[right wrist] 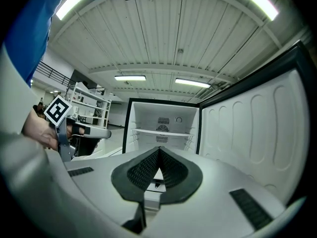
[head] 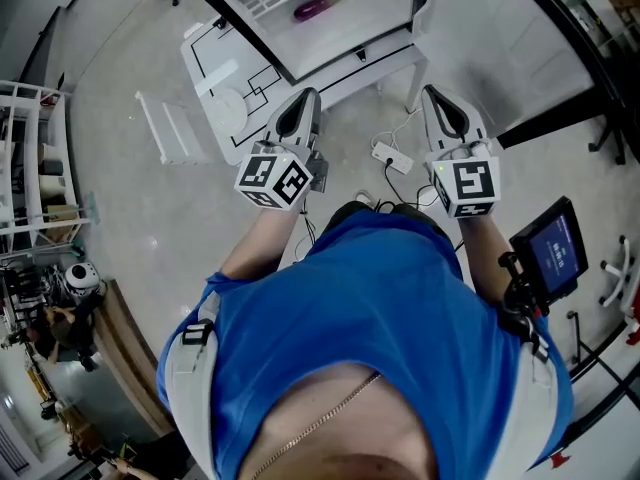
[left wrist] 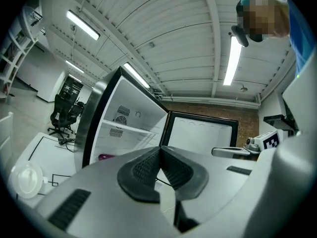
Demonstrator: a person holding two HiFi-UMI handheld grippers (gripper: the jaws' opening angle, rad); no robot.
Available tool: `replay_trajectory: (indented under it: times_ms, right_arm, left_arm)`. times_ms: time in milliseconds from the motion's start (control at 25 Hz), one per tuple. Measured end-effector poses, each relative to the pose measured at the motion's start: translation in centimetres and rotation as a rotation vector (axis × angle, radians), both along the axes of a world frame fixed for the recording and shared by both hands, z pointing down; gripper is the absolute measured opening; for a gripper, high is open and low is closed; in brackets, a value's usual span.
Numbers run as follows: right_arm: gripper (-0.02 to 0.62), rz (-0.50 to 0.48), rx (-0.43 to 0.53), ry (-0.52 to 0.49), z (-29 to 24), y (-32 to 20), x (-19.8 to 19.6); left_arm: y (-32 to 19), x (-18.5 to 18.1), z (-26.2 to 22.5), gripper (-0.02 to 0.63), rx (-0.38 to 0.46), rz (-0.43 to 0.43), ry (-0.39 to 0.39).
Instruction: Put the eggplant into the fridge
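Observation:
The purple eggplant (head: 318,8) lies on a white wire shelf inside the open fridge (head: 350,63) at the top of the head view. In the left gripper view it shows as a purple spot (left wrist: 105,156) low in the fridge (left wrist: 129,128). My left gripper (head: 305,96) and right gripper (head: 432,93) are held level side by side in front of the fridge, apart from it. The left gripper (left wrist: 159,155) is shut with nothing between its pads, and so is the right gripper (right wrist: 158,157). The fridge door (right wrist: 247,128) stands open on the right.
A white power strip (head: 390,155) with cables lies on the floor between my grippers. A white board with black lines (head: 225,78) and a white rack (head: 170,128) lie left of the fridge. Shelving (head: 35,168) stands far left, a small screen (head: 555,248) at right.

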State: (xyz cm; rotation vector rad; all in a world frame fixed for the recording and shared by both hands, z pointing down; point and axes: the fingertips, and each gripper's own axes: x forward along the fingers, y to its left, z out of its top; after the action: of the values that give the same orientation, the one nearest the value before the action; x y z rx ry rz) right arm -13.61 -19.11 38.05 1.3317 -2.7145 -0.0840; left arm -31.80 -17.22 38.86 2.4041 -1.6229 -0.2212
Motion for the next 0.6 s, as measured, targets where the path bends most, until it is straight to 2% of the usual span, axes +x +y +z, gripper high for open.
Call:
replay_trajectory:
  times_ms: [320, 600]
  right_arm:
    - [0.002, 0.053, 0.01, -0.009, -0.3, 0.5, 4.1]
    - [0.002, 0.184, 0.026, -0.001, -0.2, 1.1, 11.7]
  left_arm:
    - [-0.4, 3.2, -0.1, 0.008, -0.001, 0.043, 0.012]
    - [-1.2, 7.9, 0.3, 0.008, -0.01, 0.115, 0.011]
